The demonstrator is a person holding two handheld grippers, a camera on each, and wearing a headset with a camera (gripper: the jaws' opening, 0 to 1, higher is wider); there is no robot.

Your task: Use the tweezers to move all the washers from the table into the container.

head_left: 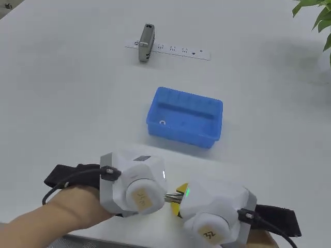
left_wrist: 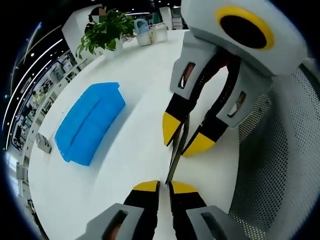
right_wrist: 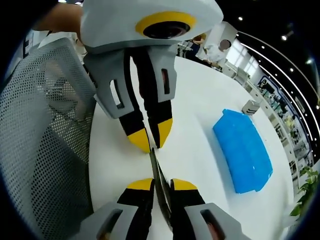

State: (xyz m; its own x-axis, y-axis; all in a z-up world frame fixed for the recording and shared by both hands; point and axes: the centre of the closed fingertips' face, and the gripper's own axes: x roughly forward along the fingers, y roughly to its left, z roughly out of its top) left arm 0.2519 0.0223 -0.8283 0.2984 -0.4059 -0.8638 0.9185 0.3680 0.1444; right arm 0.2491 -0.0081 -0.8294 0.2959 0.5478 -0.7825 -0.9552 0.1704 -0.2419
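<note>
Head view: the tweezers (head_left: 169, 197) hang level, low over the white table (head_left: 62, 103), with their long axis running across the picture from the left gripper (head_left: 161, 196) to the right gripper (head_left: 178, 200). The two grippers face each other nose to nose. Well beyond them sits the blue container (head_left: 181, 137), with one washer (head_left: 162, 123) (small and pale) in its near left corner.

Left gripper view: the tweezers point straight ahead from this gripper's fingertips (left_wrist: 146, 186), which are pinched almost together on the near end. The right gripper's fingertips (left_wrist: 171, 127) sit a little wider apart, one on each side of the tweezers.

Right gripper view: the tweezers again run straight ahead. This gripper's own fingertips (right_wrist: 140, 184) clamp the broader end, and the left gripper's grip the thin far end.
</note>
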